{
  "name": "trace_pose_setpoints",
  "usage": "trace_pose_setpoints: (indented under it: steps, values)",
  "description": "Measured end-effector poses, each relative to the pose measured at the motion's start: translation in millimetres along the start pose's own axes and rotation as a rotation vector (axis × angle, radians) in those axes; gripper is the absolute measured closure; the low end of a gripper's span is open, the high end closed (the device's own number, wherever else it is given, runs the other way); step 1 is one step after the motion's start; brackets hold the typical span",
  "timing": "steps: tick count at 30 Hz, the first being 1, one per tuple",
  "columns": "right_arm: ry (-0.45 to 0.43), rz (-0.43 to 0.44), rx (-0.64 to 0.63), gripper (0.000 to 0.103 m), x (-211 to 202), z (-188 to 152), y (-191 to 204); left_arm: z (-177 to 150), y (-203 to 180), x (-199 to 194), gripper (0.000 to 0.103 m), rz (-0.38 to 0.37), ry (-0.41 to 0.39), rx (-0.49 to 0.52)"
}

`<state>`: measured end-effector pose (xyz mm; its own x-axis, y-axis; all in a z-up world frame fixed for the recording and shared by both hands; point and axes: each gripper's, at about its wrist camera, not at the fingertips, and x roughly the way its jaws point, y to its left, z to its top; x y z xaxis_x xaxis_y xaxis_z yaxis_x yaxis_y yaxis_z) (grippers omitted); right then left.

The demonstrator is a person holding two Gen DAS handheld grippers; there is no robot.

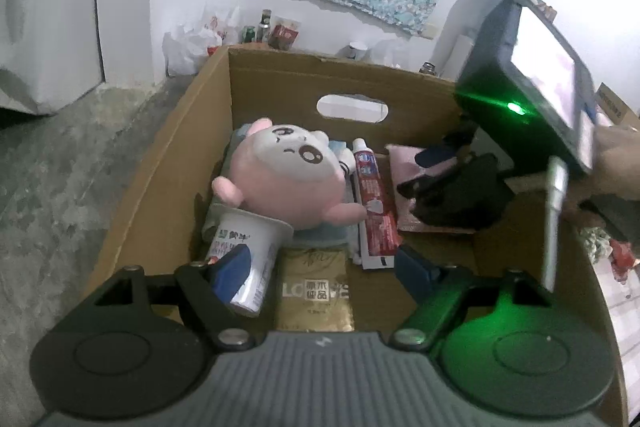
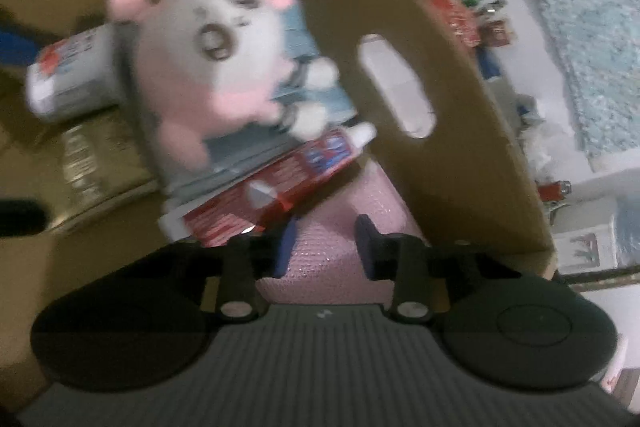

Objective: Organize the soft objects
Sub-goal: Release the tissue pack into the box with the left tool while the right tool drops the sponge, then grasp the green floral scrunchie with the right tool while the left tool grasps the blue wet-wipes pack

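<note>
Left wrist view: the left claw [image 1: 320,263] hangs open over the near end of a cardboard box [image 1: 168,187], its two blue-tipped fingers spread wide with nothing pressed between them. Straight ahead of it, further into the box, a pink and white plush toy [image 1: 280,179] lies on its back on some pale blue folded cloth [image 1: 320,233]. Just beside the left finger lies a white plastic cup [image 1: 244,251] on its side. Between the fingers and a little ahead sits a gold packet [image 1: 312,291]. Ahead and to the right lies a red toothpaste tube [image 1: 374,203]. Further right, the right claw [image 1: 440,179] reaches down onto a pink padded pouch [image 1: 404,159].

Right wrist view, blurred: the right claw [image 2: 324,247] has its fingers narrowed, with the pink padded pouch [image 2: 340,227] between and beneath them. Whether the pads actually press it cannot be told. The toothpaste tube [image 2: 288,183] lies just ahead to the left, the plush toy [image 2: 208,67] beyond it, and the box wall [image 2: 440,107] with its handle slot rises close on the right.

Judging by this, several soft things already lie in the box, so the sorting looks well along. Placing or gathering the pouch seems to be the step in hand. The tube and the near wall crowd the right claw.
</note>
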<state>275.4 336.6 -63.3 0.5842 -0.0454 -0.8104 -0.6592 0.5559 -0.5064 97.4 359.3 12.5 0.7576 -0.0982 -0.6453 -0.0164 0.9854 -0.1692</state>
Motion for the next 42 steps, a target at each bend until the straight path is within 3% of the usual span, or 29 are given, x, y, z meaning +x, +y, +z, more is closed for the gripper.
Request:
trace_pose_setpoints:
  steps: [2, 7, 12, 16, 19, 22, 26, 30, 34, 38, 42]
  values:
    - [-0.003, -0.001, 0.081, 0.076, 3, 1, -11, 1, -1, 1, 0.023, 0.007, 0.003, 0.007]
    - [-0.069, 0.078, 0.075, 0.071, -14, -14, -25, 1, 2, 0, 0.023, -0.003, 0.004, -0.011]
    - [-0.159, 0.092, 0.147, 0.069, -64, -23, -60, 1, 0, -2, 0.025, 0.018, -0.002, 0.002]
    - [-0.273, 0.138, 0.257, 0.069, -124, -56, -93, 4, -9, -19, 0.027, 0.025, -0.003, 0.027]
    - [-0.364, 0.168, 0.320, 0.069, -170, -102, -117, 8, -26, -42, 0.026, 0.032, -0.021, 0.065]
    - [-0.437, 0.130, 0.383, 0.069, -222, -159, -143, 9, -50, -68, 0.024, 0.030, -0.055, 0.106]
    - [-0.466, 0.124, 0.496, 0.063, -259, -237, -175, 6, -93, -98, 0.023, -0.024, -0.082, 0.150]
    - [-0.464, 0.008, 0.592, 0.061, -275, -310, -202, 0, -149, -117, 0.023, -0.084, -0.103, 0.229]
    - [-0.502, 0.000, 0.757, 0.061, -262, -384, -215, -9, -211, -113, 0.023, -0.173, -0.109, 0.298]
    - [-0.612, -0.079, 0.937, 0.060, -230, -454, -204, -24, -260, -84, 0.023, -0.208, -0.142, 0.325]
    - [-0.616, 0.072, 0.997, 0.060, -181, -496, -198, -29, -294, -40, 0.023, -0.252, -0.105, 0.296]
